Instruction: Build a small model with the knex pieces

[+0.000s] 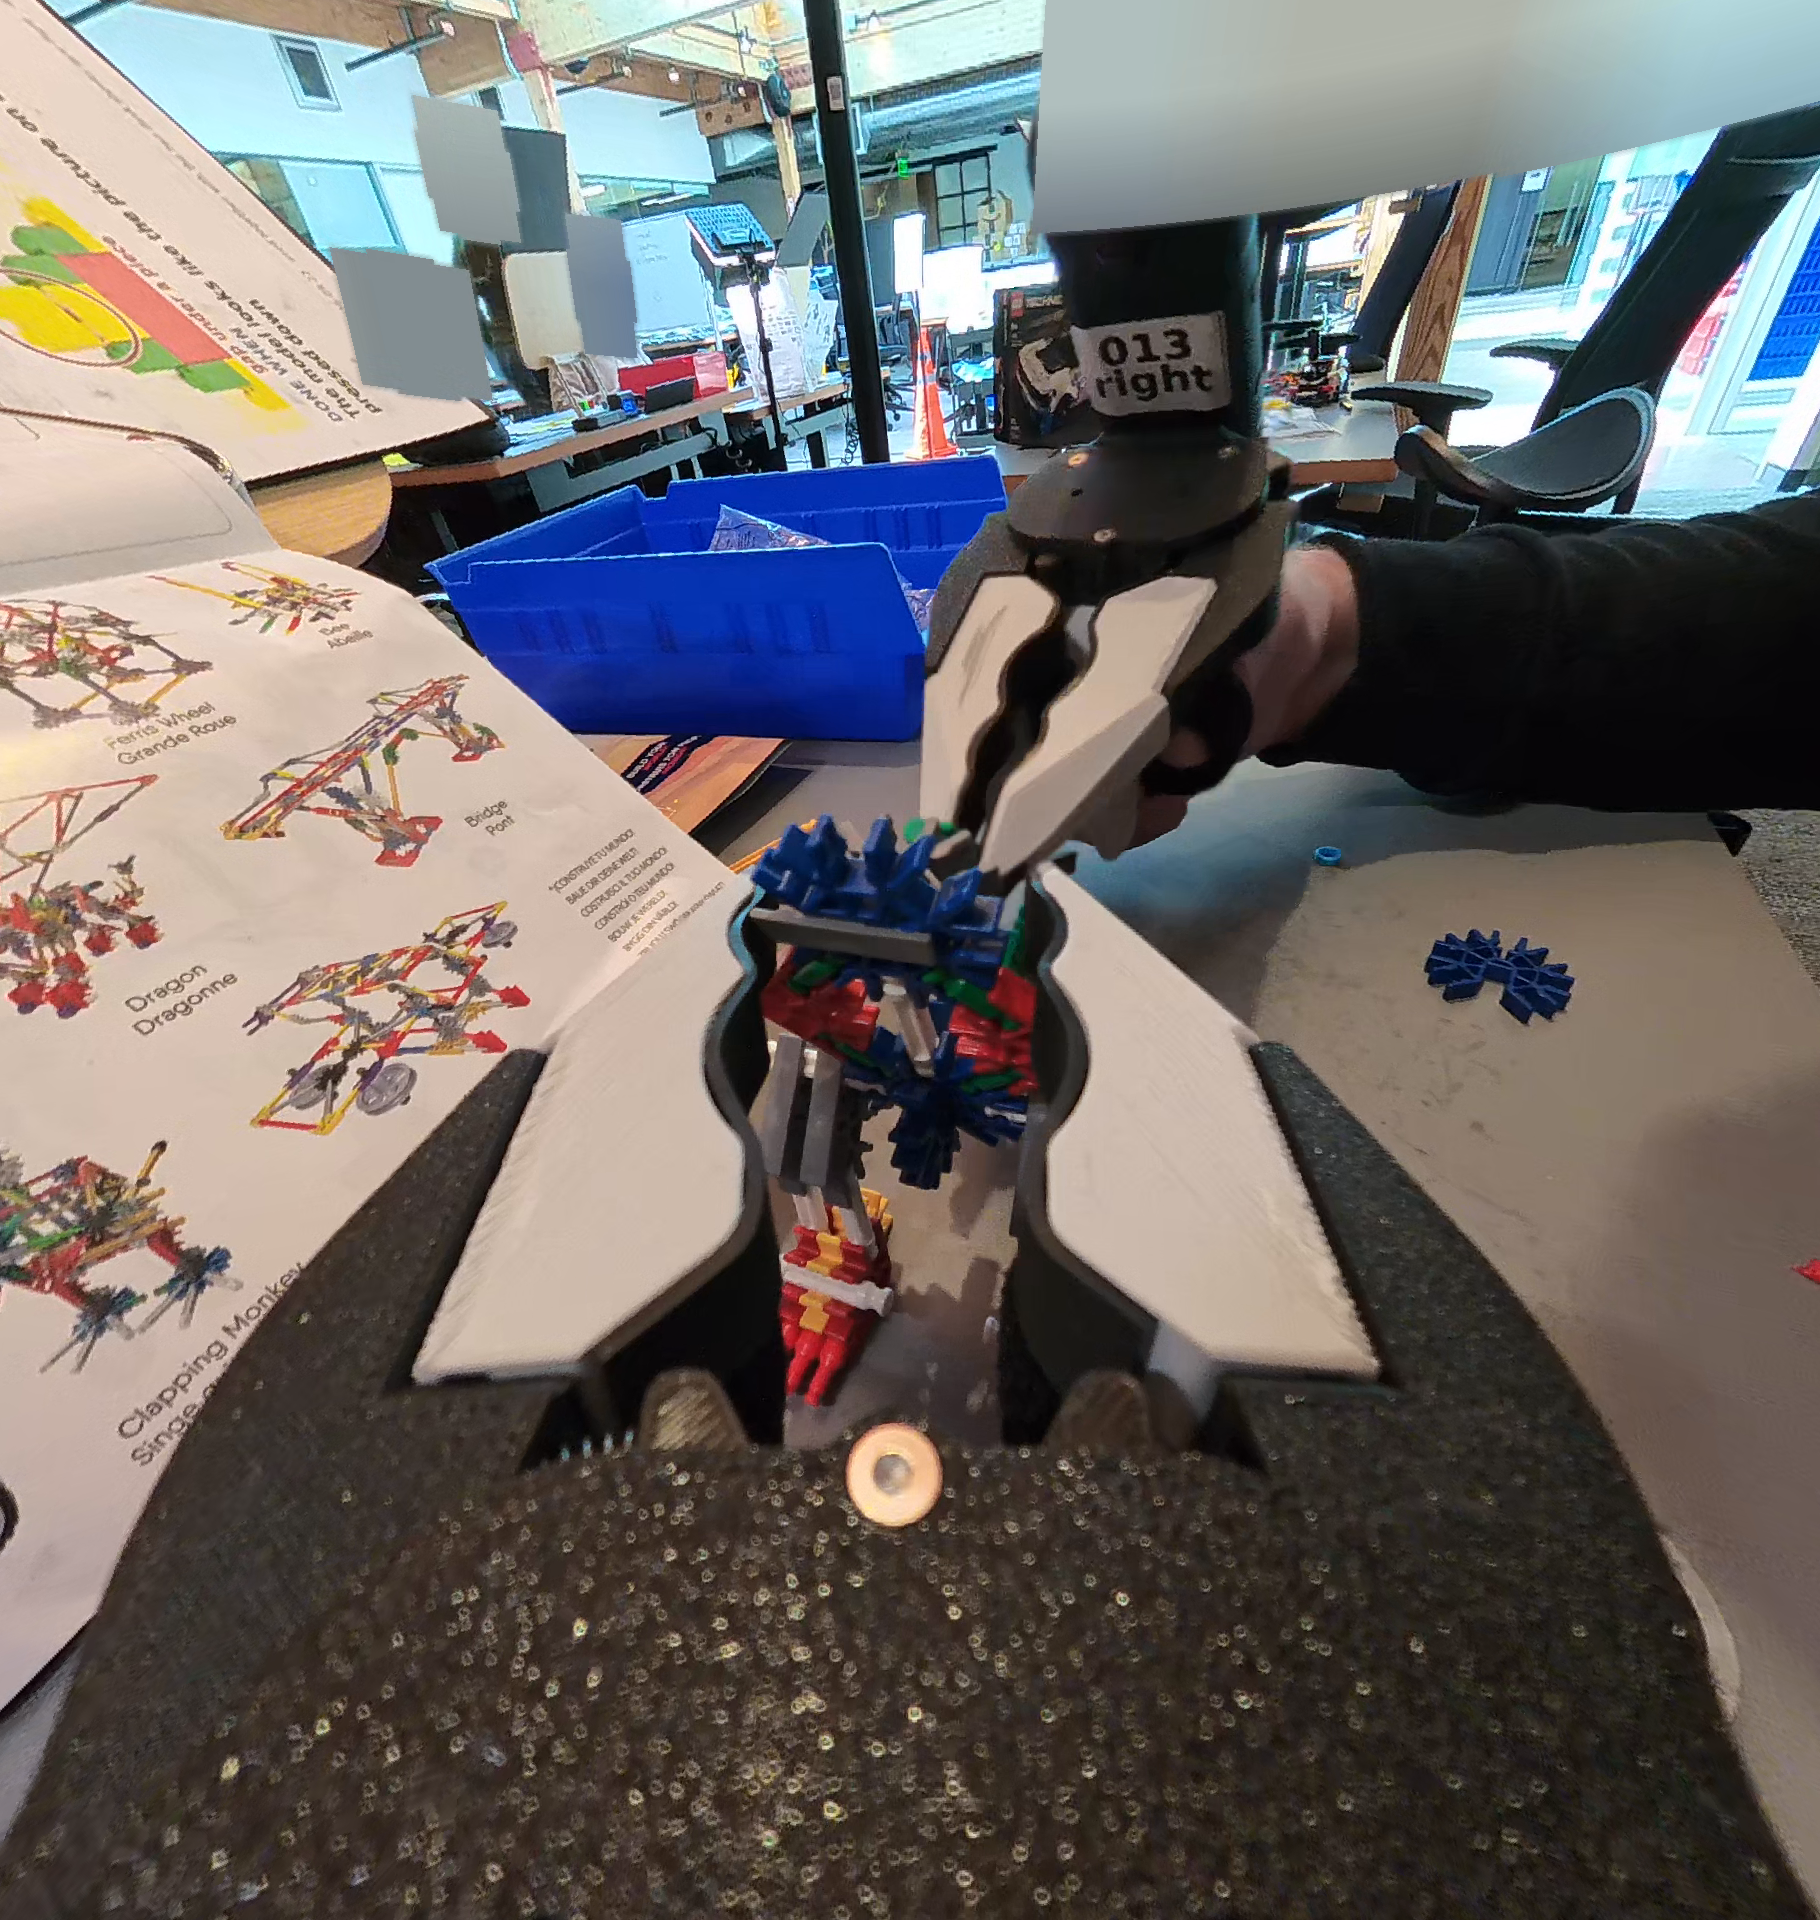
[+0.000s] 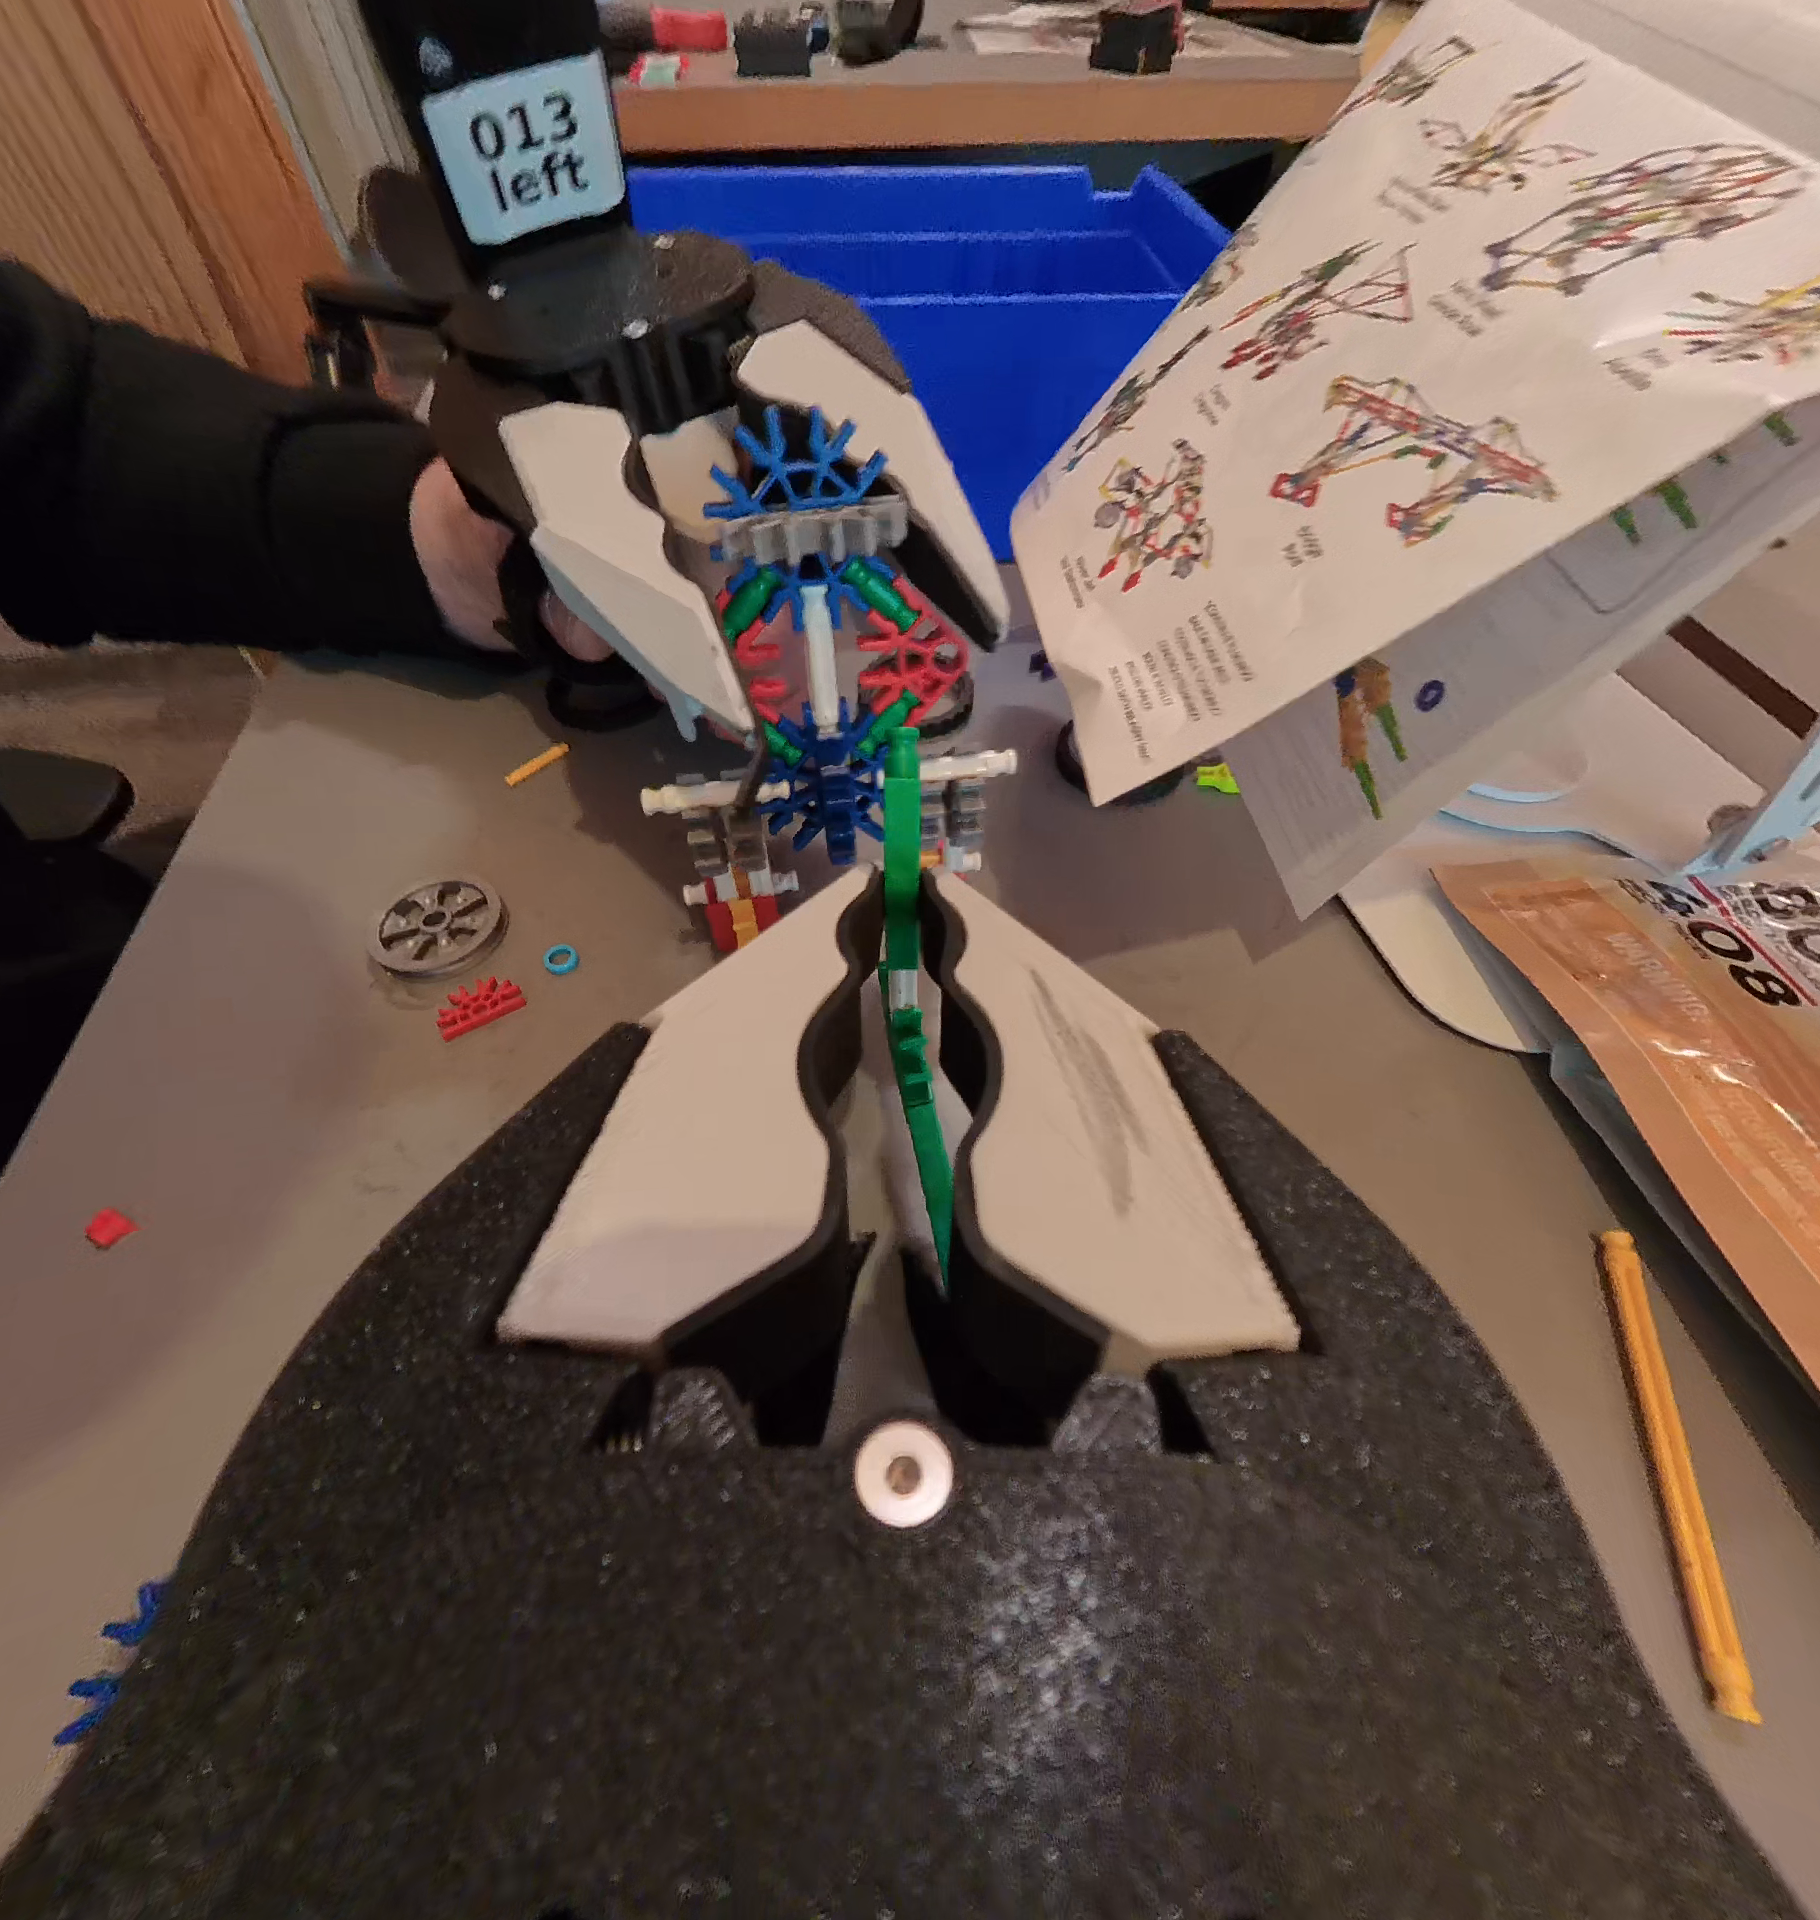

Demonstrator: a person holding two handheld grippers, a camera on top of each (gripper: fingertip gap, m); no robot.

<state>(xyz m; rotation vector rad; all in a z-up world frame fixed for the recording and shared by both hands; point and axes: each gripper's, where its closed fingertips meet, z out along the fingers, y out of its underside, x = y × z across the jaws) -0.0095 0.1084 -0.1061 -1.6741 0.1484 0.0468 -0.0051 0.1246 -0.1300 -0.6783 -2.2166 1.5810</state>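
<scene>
My left gripper [image 1: 898,899] is shut on an upright toy model [image 1: 890,1039] built of blue, red, green, grey and white rods and connectors. Its fingers clamp the model's upper part, and the model's red and yellow foot rests on the grey table [image 1: 1508,1195]. My right gripper [image 2: 901,878] is shut on a green rod [image 2: 898,821]. The rod's far end touches the model [image 2: 833,665] beside its lower blue connector. In the left wrist view the right gripper [image 1: 973,852] comes down onto the model's top from behind. The left gripper [image 2: 854,675] shows in the right wrist view.
A blue bin [image 1: 698,623] stands behind the model. A propped instruction sheet [image 1: 262,883] is on the left gripper's left side. Loose parts lie about: a blue connector [image 1: 1498,971], a grey wheel [image 2: 436,925], a red connector [image 2: 482,1008], a yellow rod [image 2: 1675,1475]. A brown bag [image 2: 1716,1039] lies beside the sheet. The grippers are tip to tip, or close to it. The grey wheel [image 2: 436,925] is about 15 centimeters from both grippers' fingertips.
</scene>
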